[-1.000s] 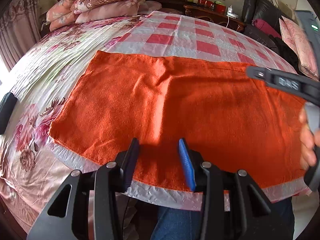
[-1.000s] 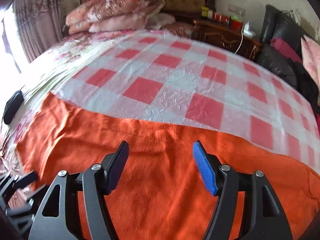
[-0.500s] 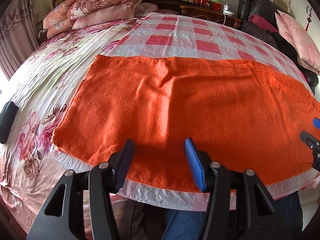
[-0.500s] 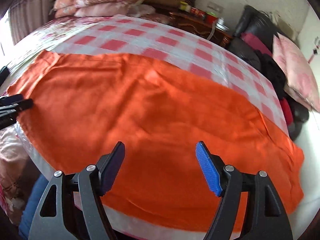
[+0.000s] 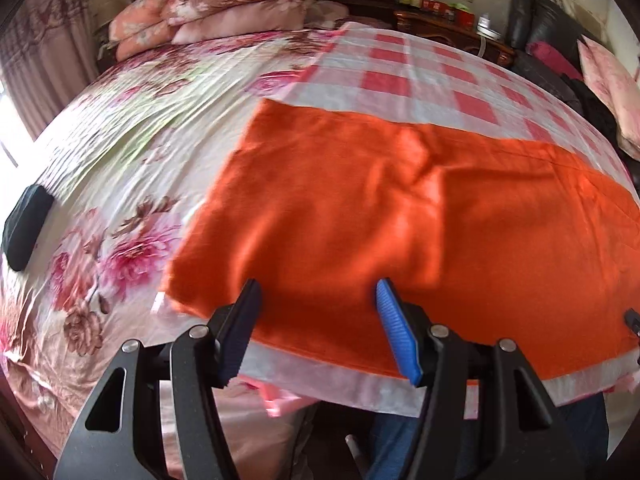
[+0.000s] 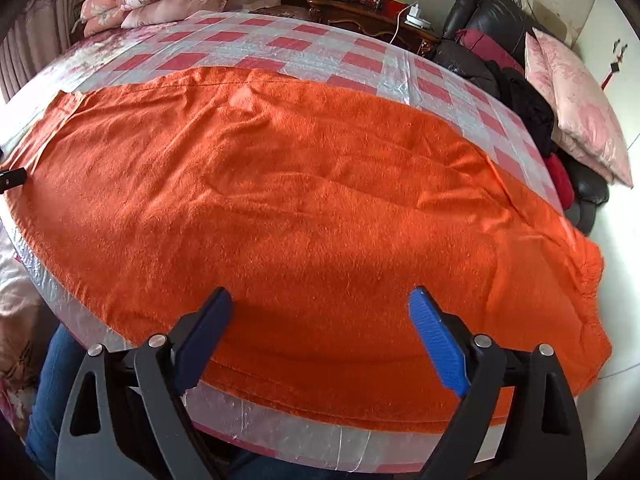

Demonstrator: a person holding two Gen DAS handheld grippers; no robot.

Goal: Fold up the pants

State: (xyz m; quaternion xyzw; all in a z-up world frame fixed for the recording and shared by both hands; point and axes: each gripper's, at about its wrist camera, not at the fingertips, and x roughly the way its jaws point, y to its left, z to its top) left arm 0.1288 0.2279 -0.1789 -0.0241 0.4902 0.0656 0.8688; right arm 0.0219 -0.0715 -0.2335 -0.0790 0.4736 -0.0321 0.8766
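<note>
Checked plastic sheet [image 6: 400,80] carries one orange pants [image 6: 300,208]; left gripper [image 5: 320,328] and right gripper [image 6: 320,336] gape wide, empty.

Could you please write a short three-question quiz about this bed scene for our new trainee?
1. True or false: the left gripper is shut on the orange fleece pants.
2. What lies directly under the pants? A) bare floral bedsheet B) the red-and-white checked plastic sheet C) a wooden table
3. Fill in: the small black flat object on the floral bedsheet lies to the ____ of the pants in the left wrist view.

Key:
1. False; both it and the right gripper are open and hold nothing.
2. B
3. Left
</note>
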